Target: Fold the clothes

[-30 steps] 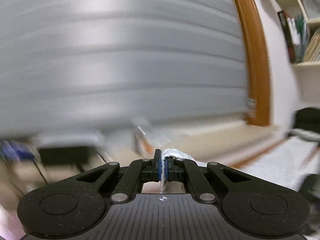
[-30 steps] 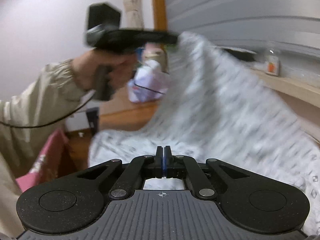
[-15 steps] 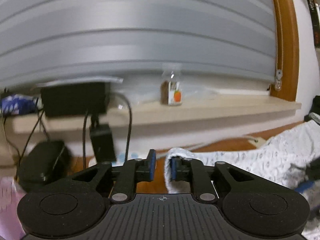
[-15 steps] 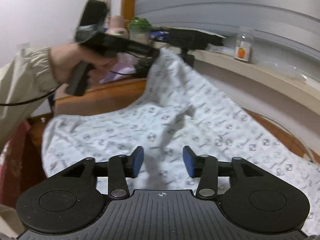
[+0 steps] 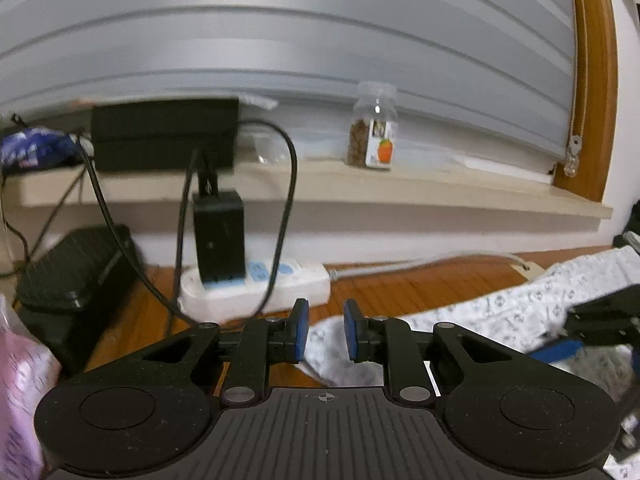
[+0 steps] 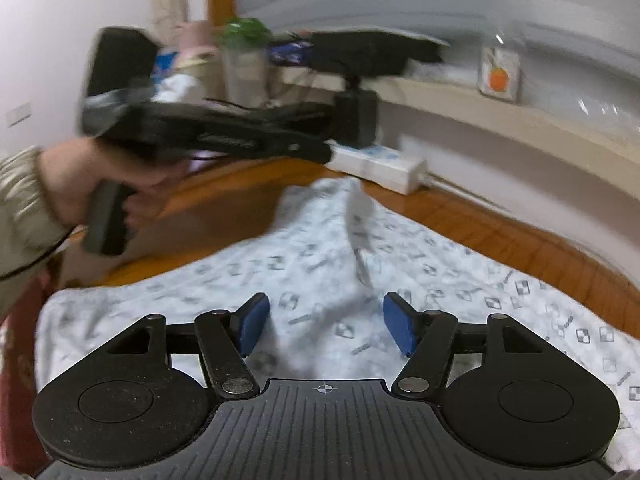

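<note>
A white cloth with a small grey print (image 6: pixel 400 272) lies spread on the wooden floor (image 6: pixel 500 232), with one blurred ridge rising toward the wall. My right gripper (image 6: pixel 326 320) hovers over it; its jaws are opening, with nothing pressed between the blue pads. A person's hand (image 6: pixel 80 176) holds my left gripper (image 6: pixel 326 154) just above the cloth's far corner. In the left wrist view my left gripper (image 5: pixel 326 320) stands slightly open, and the cloth's corner (image 5: pixel 500 312) lies below and behind the pads. A blue pad (image 5: pixel 556 350) of the right gripper shows at the right edge.
A white power strip (image 5: pixel 256 284) with a black adapter (image 5: pixel 219 236) and cables sits by the wall. A black box (image 5: pixel 164 138) and a jar (image 5: pixel 374 132) stand on the window sill (image 5: pixel 440 188). At the left are a black case (image 5: pixel 72 264) and something pink (image 5: pixel 20 380).
A second ago both grippers were shut on the raised cloth. Both have opened and let go, and the cloth has dropped onto the floor. The left gripper has sunk toward the floor.
</note>
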### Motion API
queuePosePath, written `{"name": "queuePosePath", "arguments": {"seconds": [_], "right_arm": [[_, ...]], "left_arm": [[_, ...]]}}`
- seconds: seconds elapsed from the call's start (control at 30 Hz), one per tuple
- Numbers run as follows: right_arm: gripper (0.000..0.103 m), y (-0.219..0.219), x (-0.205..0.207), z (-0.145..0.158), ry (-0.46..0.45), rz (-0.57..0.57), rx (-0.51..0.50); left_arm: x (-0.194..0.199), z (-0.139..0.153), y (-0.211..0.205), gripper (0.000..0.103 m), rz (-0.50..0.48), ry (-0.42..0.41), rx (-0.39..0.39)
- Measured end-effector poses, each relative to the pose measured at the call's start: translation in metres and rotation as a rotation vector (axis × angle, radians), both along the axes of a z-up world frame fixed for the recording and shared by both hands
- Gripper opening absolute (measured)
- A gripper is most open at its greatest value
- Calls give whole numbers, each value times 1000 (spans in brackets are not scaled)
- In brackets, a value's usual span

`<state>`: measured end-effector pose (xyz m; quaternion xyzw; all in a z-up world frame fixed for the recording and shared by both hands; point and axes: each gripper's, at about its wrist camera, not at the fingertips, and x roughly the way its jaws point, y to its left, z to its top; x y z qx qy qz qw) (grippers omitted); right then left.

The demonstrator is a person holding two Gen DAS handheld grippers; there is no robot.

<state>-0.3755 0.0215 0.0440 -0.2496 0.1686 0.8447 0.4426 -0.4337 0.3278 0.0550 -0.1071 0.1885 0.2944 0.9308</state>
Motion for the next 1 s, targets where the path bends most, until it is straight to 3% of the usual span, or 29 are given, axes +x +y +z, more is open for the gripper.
{"name": "queuePosePath", "arguments": {"seconds": [0.03,0.13,0.17,0.33,0.37,0.4,0.47,0.63,0.77,0.9,1.0], "right_arm": [[59,2,1,0,11,-4,-5],[10,-2,7,4,53,22,-4],[5,-3,9,6,67,31,-4],[4,-37,33,43,212,91,70],[4,-46,37,51,226,102,86],[4,-54,39,56,220,112,98],[4,-59,42,55,179,109,102],[4,-54,52,34,51,62,46],[4,-55,51,14,-32,110,-38],[9,-57,47,8,-55,163,-74],[21,-59,50,19,-23,158,-53]], "left_arm": [[0,-2,0,21,-2,3,-8],[-9,1,-1,21,1,-5,-4],[-12,3,-1,21,1,1,-2],[-27,6,-2,21,-56,34,-47],[-29,6,-4,28,-76,45,-63],[-31,5,-6,37,-95,57,-76],[-33,3,-10,42,-129,80,-91],[-36,-1,-22,42,-166,115,-109],[-39,0,-27,52,-183,126,-111],[-40,0,-27,52,-175,128,-111],[-39,0,-25,54,-173,120,-126]]}}
